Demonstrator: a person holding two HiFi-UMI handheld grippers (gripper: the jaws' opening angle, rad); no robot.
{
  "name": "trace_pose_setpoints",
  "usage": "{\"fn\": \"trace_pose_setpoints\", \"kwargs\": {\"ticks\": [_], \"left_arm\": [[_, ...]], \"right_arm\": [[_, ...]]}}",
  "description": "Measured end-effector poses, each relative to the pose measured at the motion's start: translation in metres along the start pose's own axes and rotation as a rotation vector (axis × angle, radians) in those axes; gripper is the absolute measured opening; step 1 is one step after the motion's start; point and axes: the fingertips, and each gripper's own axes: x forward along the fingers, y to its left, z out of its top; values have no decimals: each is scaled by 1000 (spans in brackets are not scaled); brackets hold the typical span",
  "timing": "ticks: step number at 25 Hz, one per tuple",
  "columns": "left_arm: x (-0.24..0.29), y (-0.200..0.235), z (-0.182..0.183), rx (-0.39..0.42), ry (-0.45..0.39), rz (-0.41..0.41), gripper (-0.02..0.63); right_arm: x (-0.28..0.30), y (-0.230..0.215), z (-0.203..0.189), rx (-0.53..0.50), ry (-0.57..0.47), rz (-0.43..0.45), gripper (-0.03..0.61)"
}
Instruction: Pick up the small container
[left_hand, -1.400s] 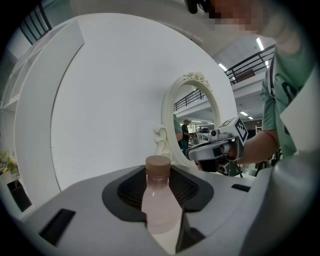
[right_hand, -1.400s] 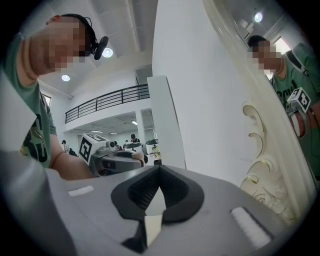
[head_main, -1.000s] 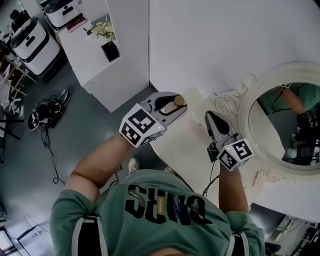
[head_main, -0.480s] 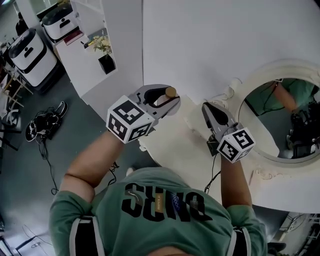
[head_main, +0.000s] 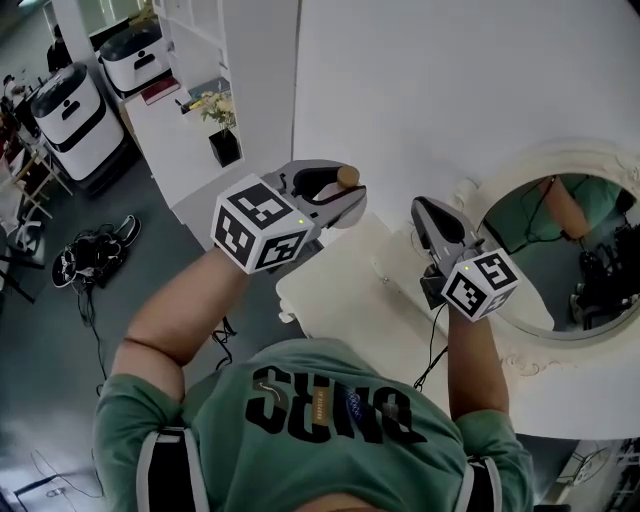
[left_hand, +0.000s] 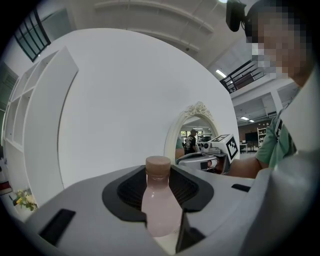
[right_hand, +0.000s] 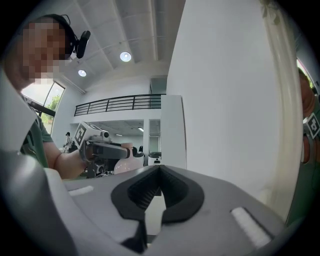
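Head view, left tool: held about level over the far-left edge of the cream counter. Its jaws are partly apart and clamped on the small container.
Head view, small container: stands upright between the left tool's jaws, in the air. Only its brown cap shows above them.
Head view, right tool: to the right of the left tool, well apart from the container. Its jaws are together, and it is near the round mirror.
Left gripper view, small container: a pale pink bottle with a brown cap, upright and centred between the ribbed pads, which press on its sides.
Left gripper view, right tool: to the far right beyond the container, in front of the mirror.
Right gripper view, right tool: jaws closed tip to tip with nothing between them.
Right gripper view, small container: at the far left, in the left tool's grip, well apart from the right tool.
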Motion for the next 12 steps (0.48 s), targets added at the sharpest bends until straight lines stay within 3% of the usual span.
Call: {"fn": "trace_pose_setpoints", "kwargs": {"ticks": [12], "left_arm": [[-11, 15, 55, 10, -2, -13, 141]], "right_arm": [[17, 0, 56, -32, -34, 5, 11]]}}
